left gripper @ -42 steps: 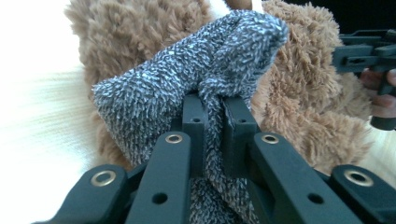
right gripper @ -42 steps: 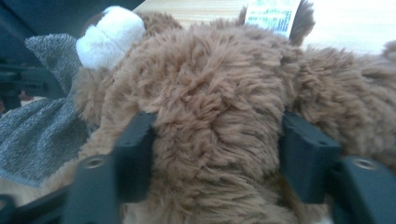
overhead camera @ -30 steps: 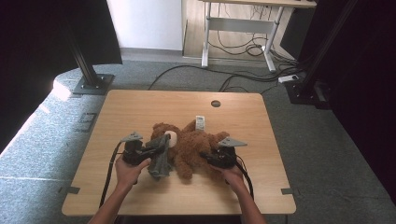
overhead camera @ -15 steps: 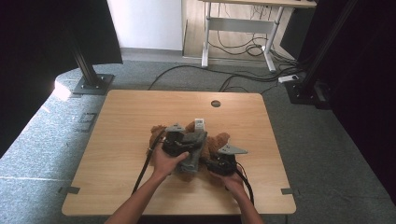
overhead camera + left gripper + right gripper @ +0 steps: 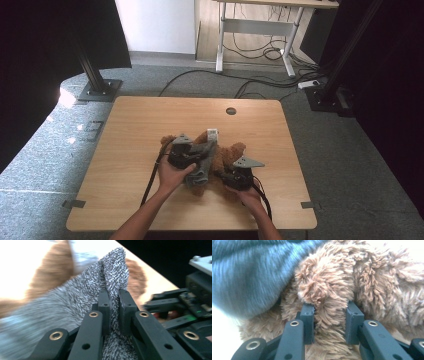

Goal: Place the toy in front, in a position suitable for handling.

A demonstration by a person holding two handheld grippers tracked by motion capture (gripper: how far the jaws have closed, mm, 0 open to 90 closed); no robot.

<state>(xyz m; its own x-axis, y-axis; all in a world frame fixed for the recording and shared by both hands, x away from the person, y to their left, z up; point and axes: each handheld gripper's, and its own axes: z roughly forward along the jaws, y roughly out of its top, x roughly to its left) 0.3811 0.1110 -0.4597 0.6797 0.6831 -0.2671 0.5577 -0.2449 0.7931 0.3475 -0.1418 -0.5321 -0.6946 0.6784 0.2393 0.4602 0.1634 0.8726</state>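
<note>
A brown plush bear [image 5: 231, 154] lies on the wooden table [image 5: 140, 125], a white tag [image 5: 212, 133] at its far side. Draped over its middle is a grey knitted cloth [image 5: 204, 165]. My left gripper [image 5: 199, 156] sits on the bear's left part. In the left gripper view, that gripper [image 5: 113, 296] is shut on a fold of the grey cloth [image 5: 112, 270], with bear fur [image 5: 50, 277] behind. My right gripper [image 5: 226, 169] is at the bear's near right. Its jaws [image 5: 329, 308] have just been closing and now pinch a tuft of the bear's fur [image 5: 327, 282], with the cloth [image 5: 249, 272] beside it.
The table has a round cable hole [image 5: 231, 111] near its far edge. Cables trail from both grippers toward the near edge. Behind the table are a stand base [image 5: 97, 90], floor cables and a desk frame [image 5: 255, 30].
My left hand has moved right from the bear's left side onto the bear, dragging the grey cloth across it. The right hand has stayed at the bear's near right.
</note>
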